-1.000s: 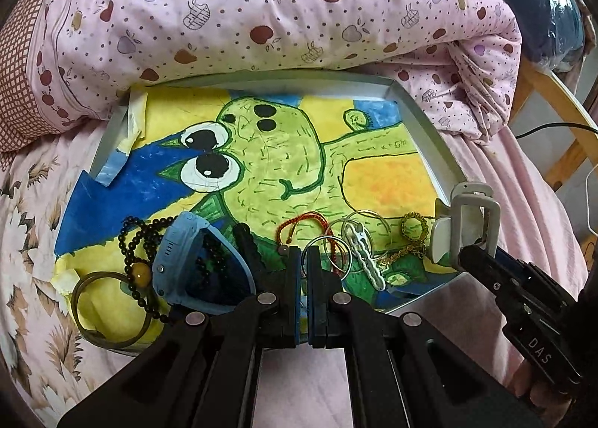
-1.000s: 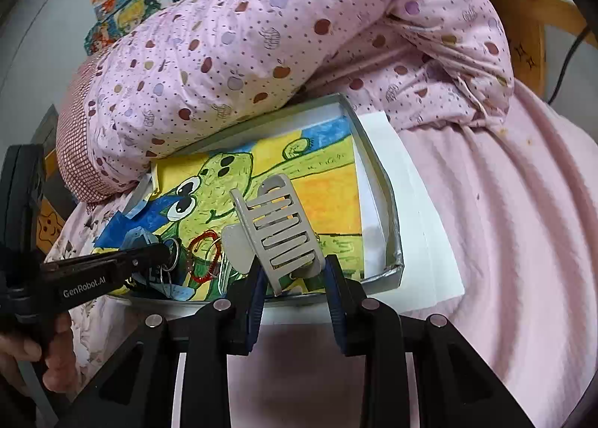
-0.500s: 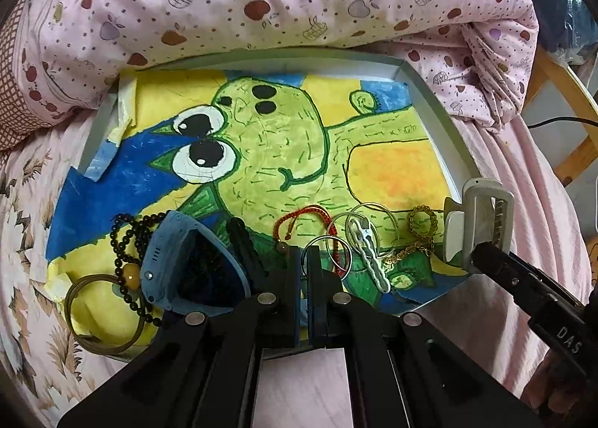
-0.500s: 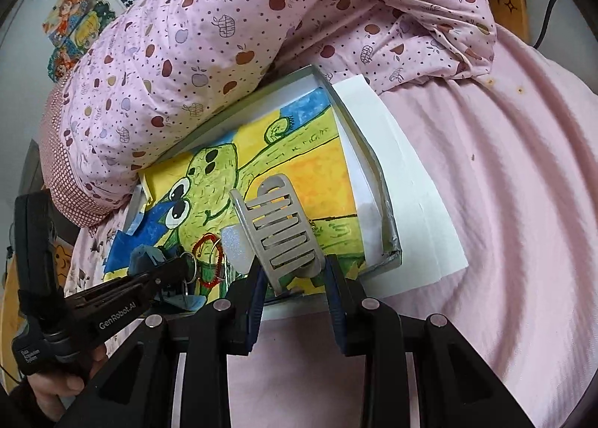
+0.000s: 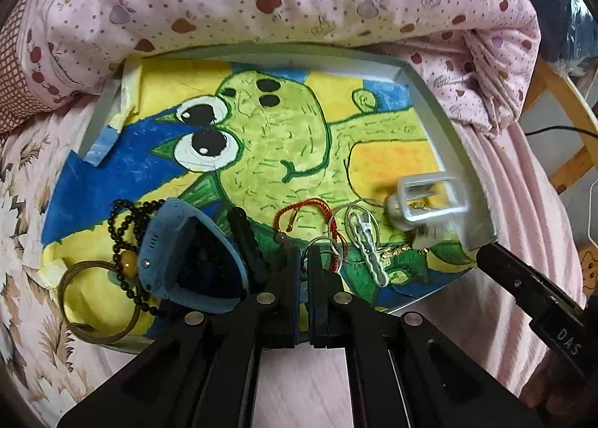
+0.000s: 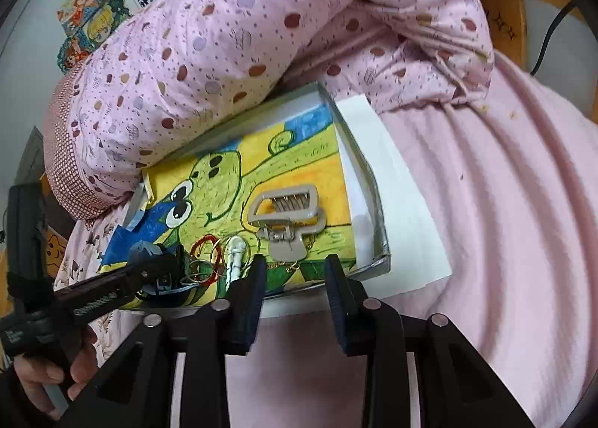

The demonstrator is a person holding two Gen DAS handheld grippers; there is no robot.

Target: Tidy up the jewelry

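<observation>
Your right gripper (image 6: 295, 278) stands wide open with nothing between its fingers; the beige hair clip (image 6: 286, 217) lies just ahead of it on the frog drawing inside the tray (image 6: 377, 226), near the right wall, apparently resting over the gold chain (image 6: 289, 266). Your left gripper (image 5: 304, 271) is nearly closed, only a thin slit between the fingers, and I can't tell whether it pinches one of the thin rings (image 5: 325, 245) at its tips or merely covers it. The risks, as I judge them: the clip may sit on the chain, so lifting either could drag the other; and the rings, red cord (image 5: 302, 209) and silver pin (image 5: 368, 247) overlap, so a pull on one may tangle the rest. The left view alone shows the black beads (image 5: 121, 232), blue watch (image 5: 190, 260) and bangle (image 5: 99, 301), though it blurs the clip; the right view shows the clip sharply, its spring facing you.
</observation>
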